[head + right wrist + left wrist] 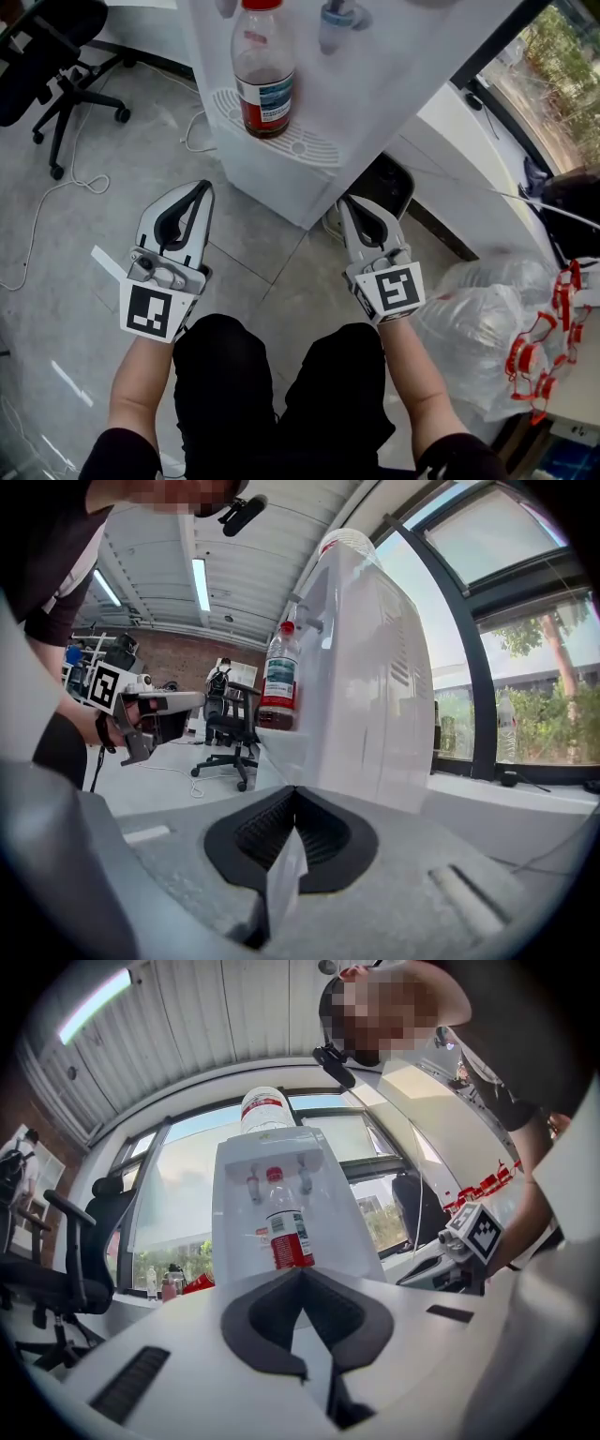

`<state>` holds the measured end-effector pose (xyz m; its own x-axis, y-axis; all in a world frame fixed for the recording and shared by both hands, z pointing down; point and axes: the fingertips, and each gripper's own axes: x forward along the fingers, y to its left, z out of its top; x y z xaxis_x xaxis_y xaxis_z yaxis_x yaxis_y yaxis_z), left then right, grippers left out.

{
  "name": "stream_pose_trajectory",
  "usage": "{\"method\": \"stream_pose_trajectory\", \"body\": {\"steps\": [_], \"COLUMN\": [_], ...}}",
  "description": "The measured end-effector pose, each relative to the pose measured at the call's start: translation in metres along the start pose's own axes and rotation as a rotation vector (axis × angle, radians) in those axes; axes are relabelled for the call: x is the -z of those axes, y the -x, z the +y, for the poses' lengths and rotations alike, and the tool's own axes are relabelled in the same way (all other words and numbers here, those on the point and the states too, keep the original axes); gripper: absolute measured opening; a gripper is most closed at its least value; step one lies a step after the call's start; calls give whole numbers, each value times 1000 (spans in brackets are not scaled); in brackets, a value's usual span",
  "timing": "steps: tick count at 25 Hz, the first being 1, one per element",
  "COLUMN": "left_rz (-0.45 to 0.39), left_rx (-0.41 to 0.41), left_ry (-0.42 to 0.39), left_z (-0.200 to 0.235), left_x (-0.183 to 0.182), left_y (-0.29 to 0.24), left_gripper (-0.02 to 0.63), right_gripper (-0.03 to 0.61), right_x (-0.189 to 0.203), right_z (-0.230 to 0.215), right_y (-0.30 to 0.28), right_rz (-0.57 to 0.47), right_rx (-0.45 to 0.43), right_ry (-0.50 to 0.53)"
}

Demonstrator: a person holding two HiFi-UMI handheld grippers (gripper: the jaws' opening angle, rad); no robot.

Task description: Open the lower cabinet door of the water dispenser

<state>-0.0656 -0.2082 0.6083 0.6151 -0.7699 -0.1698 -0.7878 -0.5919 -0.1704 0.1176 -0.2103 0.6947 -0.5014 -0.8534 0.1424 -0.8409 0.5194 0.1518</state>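
Observation:
The white water dispenser (pixel 375 66) stands ahead of me, with a bottle of red drink (pixel 263 75) on its drip tray (pixel 300 142). Below the tray is the lower cabinet front (pixel 267 183), its door closed. My left gripper (pixel 200 192) is shut and empty, its tip just short of the cabinet's left part. My right gripper (pixel 349 202) is also shut and empty, near the cabinet's right corner. In the left gripper view the gripper (pixel 300 1274) faces the dispenser (pixel 281 1185) and hides its lower part. In the right gripper view the gripper (pixel 294 791) points at the dispenser's side (pixel 366 667).
A black office chair (pixel 52 56) stands at the far left, and a white cable (pixel 56 187) trails over the tiled floor. A black object (pixel 389 183) sits by the dispenser's right side. Clear plastic bags (pixel 487 328) lie at the right. My knees are low in the head view.

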Motion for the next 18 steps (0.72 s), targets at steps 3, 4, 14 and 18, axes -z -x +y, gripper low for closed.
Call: {"method": "stream_pose_trajectory", "body": {"steps": [3,4,14,18], "left_rz": [-33,-32,-39,-30], "left_rx": [1,1,-17,-24], "left_ry": [-25,-25,-13,-27], "left_z": [-2,-4,-3,0], "left_x": [0,1,-3,-3], "left_y": [2,3,18,25], "left_gripper": [8,8,8,8], "right_gripper": [5,13,134,195], "right_x": [11,15,35,34], "right_z": [-3,-4,-16,-17], "right_y": [-2,-3,-17,-26], "right_rz": [22,33,113,123], "right_rx": [30,34,5,-9], "right_ry": [2,0,-50,-65]}}
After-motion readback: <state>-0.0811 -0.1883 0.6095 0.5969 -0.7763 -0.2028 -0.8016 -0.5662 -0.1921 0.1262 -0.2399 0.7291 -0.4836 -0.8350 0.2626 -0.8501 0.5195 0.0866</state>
